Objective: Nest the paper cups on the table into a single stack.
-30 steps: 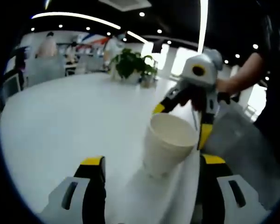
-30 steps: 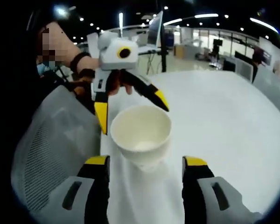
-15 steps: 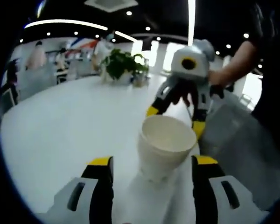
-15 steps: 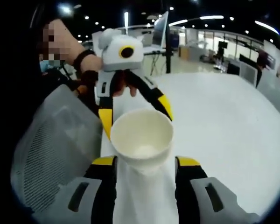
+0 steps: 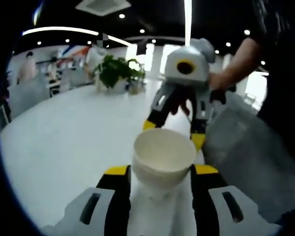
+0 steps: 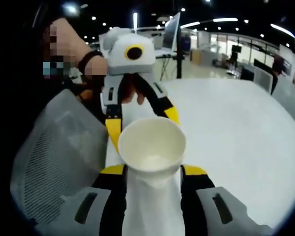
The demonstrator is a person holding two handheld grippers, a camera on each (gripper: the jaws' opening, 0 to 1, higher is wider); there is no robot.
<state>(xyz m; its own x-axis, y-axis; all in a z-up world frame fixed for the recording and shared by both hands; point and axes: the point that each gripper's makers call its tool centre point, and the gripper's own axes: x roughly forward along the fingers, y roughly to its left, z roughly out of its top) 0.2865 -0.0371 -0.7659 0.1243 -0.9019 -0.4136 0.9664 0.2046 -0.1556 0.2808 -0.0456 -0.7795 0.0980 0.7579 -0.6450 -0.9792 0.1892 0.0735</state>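
Paper cup: a white paper cup (image 5: 163, 160) stands upright on the white desk (image 5: 64, 147) in the lower middle of the left gripper view; in the right gripper view the same cup (image 6: 151, 150) sits lower centre, mouth up, inside bare.
Left gripper: the left gripper (image 5: 160, 179) has its yellow-tipped jaws on either side of the cup's lower wall, close against it; whether they press it I cannot tell. In the right gripper view it (image 6: 142, 120) reaches in from the upper left, jaws spread behind the cup's rim.
Right gripper: the right gripper (image 6: 151, 172) brackets the cup's base from both sides, jaws narrowly parted; contact cannot be told. In the left gripper view it (image 5: 171, 132) comes down from the upper right, a hand (image 5: 219, 81) holding it.
Chair: a grey mesh chair back (image 6: 54, 147) fills the left of the right gripper view.
Plant: a green potted plant (image 5: 115, 71) stands on the desk, upper left of centre.
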